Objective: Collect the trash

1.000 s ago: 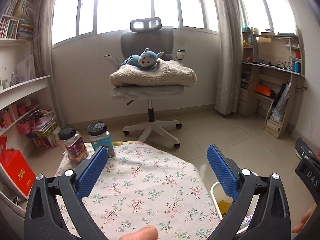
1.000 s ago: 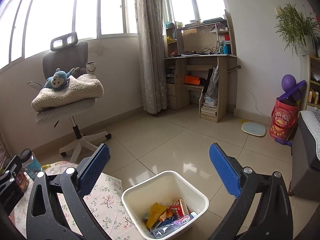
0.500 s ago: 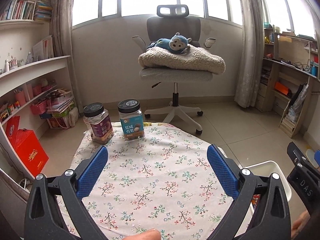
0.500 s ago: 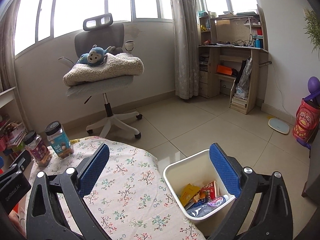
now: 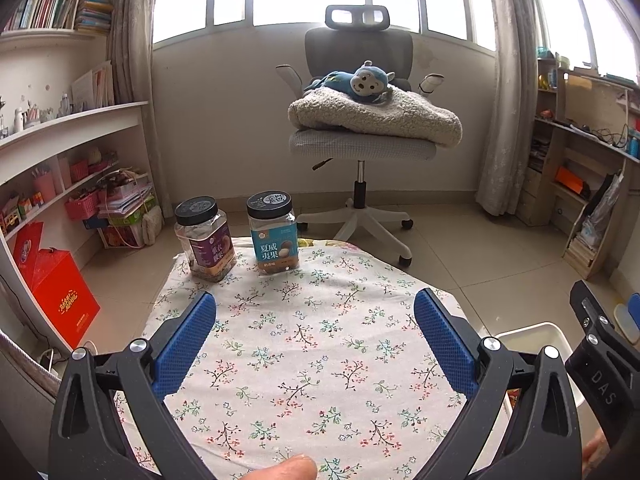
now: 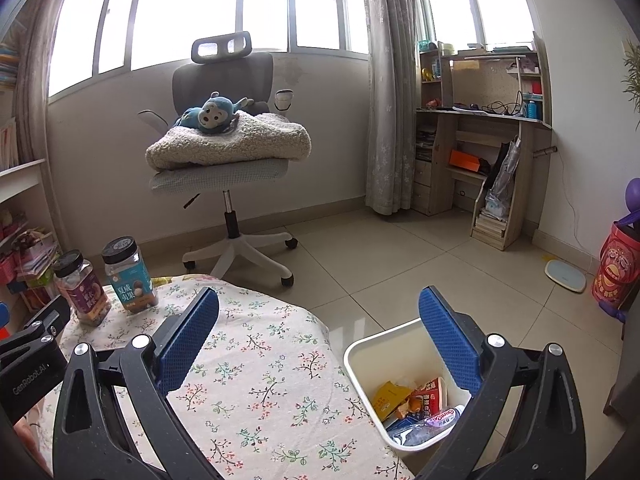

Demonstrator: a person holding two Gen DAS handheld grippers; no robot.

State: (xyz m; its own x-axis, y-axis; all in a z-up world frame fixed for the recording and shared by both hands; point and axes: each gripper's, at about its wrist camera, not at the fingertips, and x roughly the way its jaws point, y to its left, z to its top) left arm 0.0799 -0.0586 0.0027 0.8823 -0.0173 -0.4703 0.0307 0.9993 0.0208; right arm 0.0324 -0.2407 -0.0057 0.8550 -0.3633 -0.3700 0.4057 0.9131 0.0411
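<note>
A white trash bin (image 6: 362,354) stands on the floor right of the table and holds several wrappers and packets (image 6: 416,400); its rim also shows in the left wrist view (image 5: 532,330). My left gripper (image 5: 314,334) is open and empty above the floral tablecloth (image 5: 304,344). My right gripper (image 6: 318,332) is open and empty, over the table's right edge and the bin. No loose trash shows on the cloth.
Two black-lidded snack jars, one purple (image 5: 206,240) and one blue (image 5: 274,234), stand at the table's far left. An office chair (image 5: 360,148) with a blanket and plush monkey stands behind. Shelves (image 5: 60,152) left, desk unit (image 6: 484,152) right, red box (image 5: 56,292) on the floor.
Both grippers swung left and tipped down. The table and the two jars came into fuller view. The bin slid to the right in both views. Both jaws stayed open.
</note>
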